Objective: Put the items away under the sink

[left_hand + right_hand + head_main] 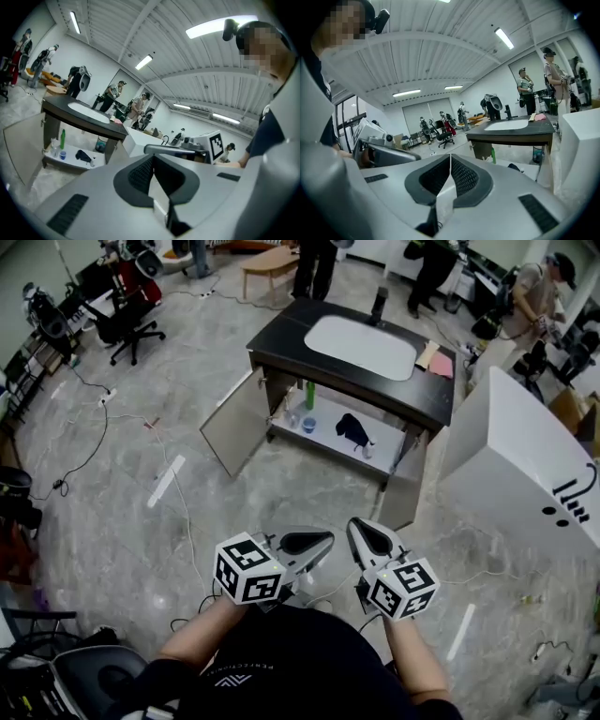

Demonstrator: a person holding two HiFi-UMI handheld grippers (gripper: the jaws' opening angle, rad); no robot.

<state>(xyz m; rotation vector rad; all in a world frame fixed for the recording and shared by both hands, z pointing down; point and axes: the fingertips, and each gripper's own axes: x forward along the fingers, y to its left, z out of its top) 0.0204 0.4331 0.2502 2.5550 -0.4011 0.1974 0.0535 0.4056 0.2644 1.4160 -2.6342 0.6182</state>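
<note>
Claws clenched empty: left claw (pixel 152 159), right claw (pixel 450 159); blue cup (pixel 309 425) shows in head view, not right's.

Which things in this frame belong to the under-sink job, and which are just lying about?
Job in hand:
sink cabinet, doors open
green bottle on its shelf
black item on its shelf
left tool and right tool, both shut and empty

Lying about:
office chair
wooden bench
white box

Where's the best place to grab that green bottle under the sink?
Probably round its middle, coming in from the open front. The green bottle stands upright and slim on the shelf, and the counter overhead blocks a grab from above.
</note>
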